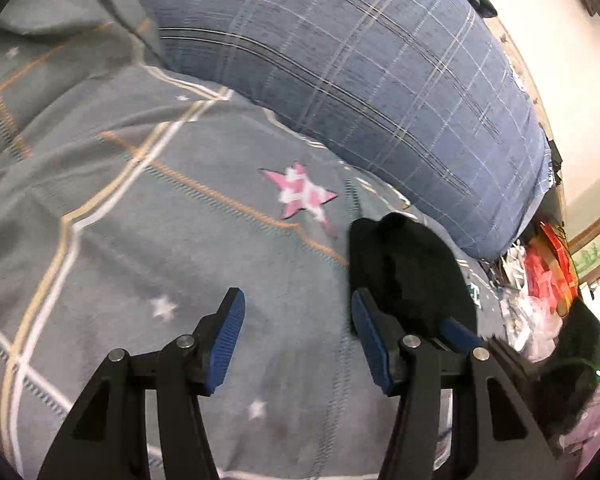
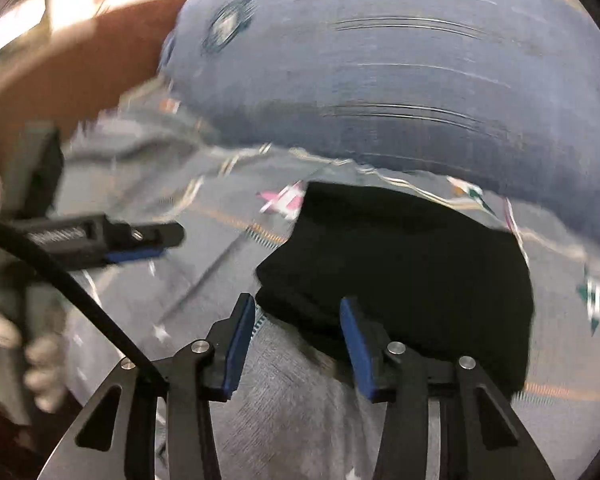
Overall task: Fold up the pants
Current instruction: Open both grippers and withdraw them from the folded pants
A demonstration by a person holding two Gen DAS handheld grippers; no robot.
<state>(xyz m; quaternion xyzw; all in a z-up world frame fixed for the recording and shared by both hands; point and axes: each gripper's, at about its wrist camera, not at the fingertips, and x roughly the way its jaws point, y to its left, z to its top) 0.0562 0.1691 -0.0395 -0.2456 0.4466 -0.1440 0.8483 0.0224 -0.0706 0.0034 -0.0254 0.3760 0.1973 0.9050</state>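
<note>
The black pants (image 2: 412, 264) lie folded into a compact bundle on a grey star-patterned bed sheet (image 2: 300, 412). My right gripper (image 2: 296, 302) is open just in front of the bundle. The bundle's near edge shows between the blue fingertips, and the pads do not press on it. In the left wrist view the pants (image 1: 404, 264) lie to the right of my left gripper (image 1: 296, 296), behind its right finger. That gripper is open over bare sheet (image 1: 140, 220) with nothing between its pads. The right wrist view shows the left gripper (image 2: 156, 246) off to the left, held by a hand (image 2: 40, 364).
A large blue plaid pillow (image 1: 360, 80) lies along the far side of the sheet, just behind the pants, and shows blurred as the pillow (image 2: 400, 80) in the right wrist view. Red bags and clutter (image 1: 540, 280) sit past the bed's right edge. A brown wooden surface (image 2: 80, 72) stands at far left.
</note>
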